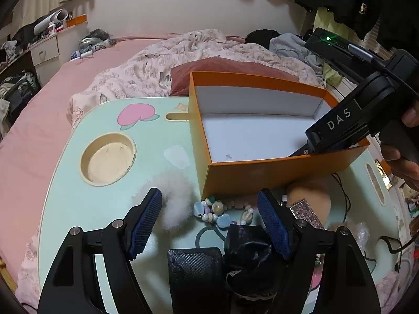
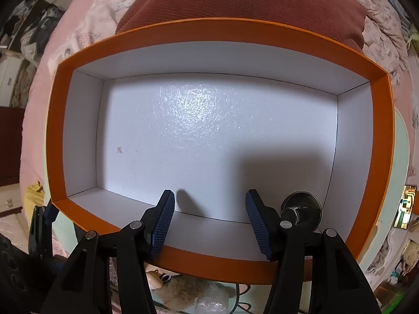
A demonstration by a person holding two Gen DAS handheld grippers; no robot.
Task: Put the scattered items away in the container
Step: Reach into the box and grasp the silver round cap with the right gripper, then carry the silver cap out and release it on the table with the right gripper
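I am holding the right tool (image 2: 209, 219) spread and empty over the orange box (image 2: 217, 30), since a small round dark item (image 2: 301, 209) is already lying in its near right corner. The left tool (image 1: 209, 219), spread too and empty, is hanging over the worktop (image 1: 65, 183), bracketing the bead bracelet (image 1: 222, 210) beside the white pompom (image 1: 172, 196).

pink bedsheet (image 1: 78, 78) | crumpled quilt (image 1: 146, 60) | dark-red cushion (image 2: 235, 2)
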